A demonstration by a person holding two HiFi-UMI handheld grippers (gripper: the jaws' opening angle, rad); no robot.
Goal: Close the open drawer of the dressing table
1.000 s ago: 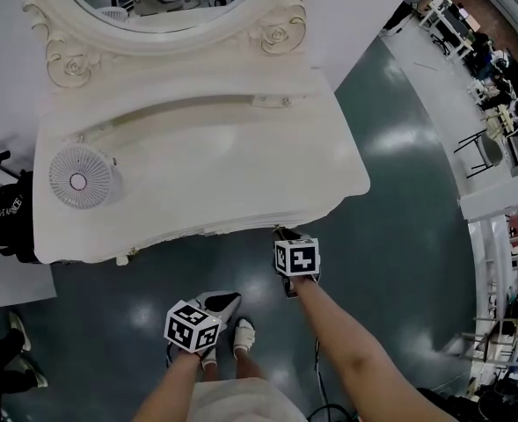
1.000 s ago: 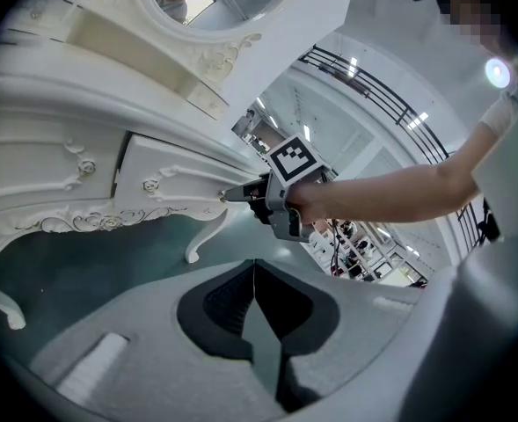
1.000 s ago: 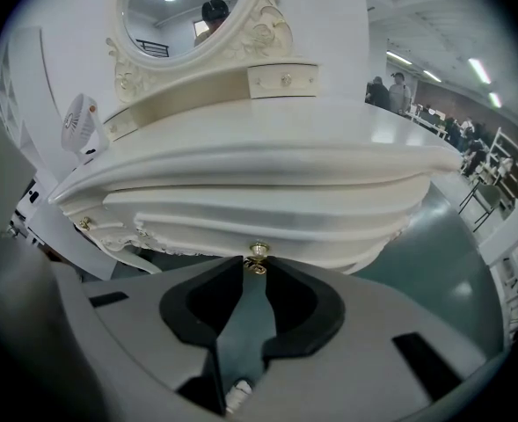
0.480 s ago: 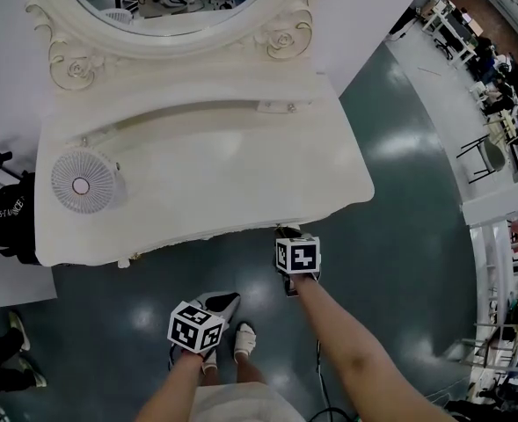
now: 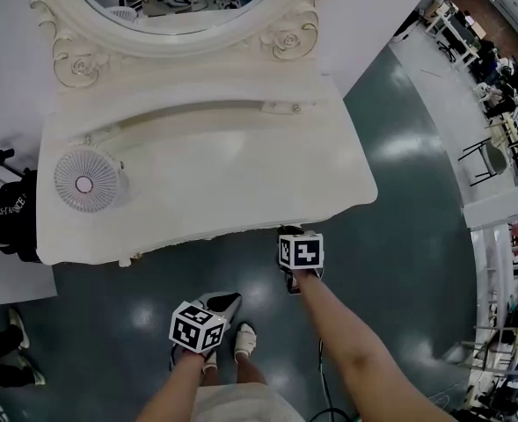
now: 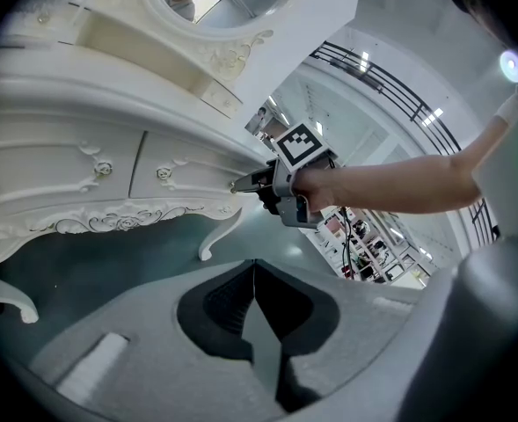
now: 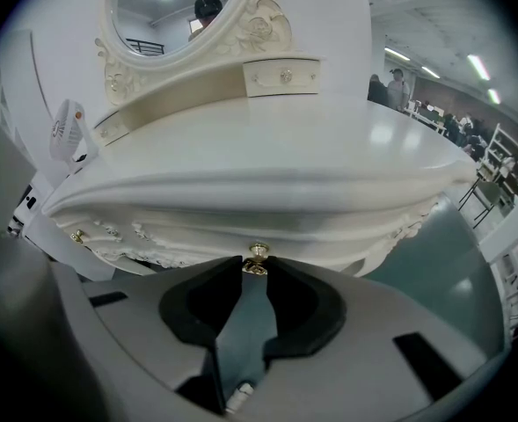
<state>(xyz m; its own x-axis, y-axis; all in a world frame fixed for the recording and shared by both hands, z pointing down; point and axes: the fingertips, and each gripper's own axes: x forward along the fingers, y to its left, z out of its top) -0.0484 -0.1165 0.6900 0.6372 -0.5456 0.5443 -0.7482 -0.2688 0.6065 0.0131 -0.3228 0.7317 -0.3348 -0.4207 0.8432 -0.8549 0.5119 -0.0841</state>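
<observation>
Head view: the right gripper (image 5: 290,232) meets the front edge of the dressing table (image 5: 241,148) near its right corner, while the left gripper (image 5: 226,301) hangs well clear. Left gripper view: its jaws are clenched on nothing, and the drawer (image 6: 186,170) sits flush, seemingly closed. Right gripper view: the jaws are opening, pads just touching the knob (image 7: 258,253), so only letting go looks left.

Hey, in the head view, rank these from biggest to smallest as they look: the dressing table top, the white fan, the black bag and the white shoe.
1. Dressing table top.
2. White fan and black bag: they look about alike, and the table edge partly hides the bag, so they are unranked.
3. White shoe.
</observation>
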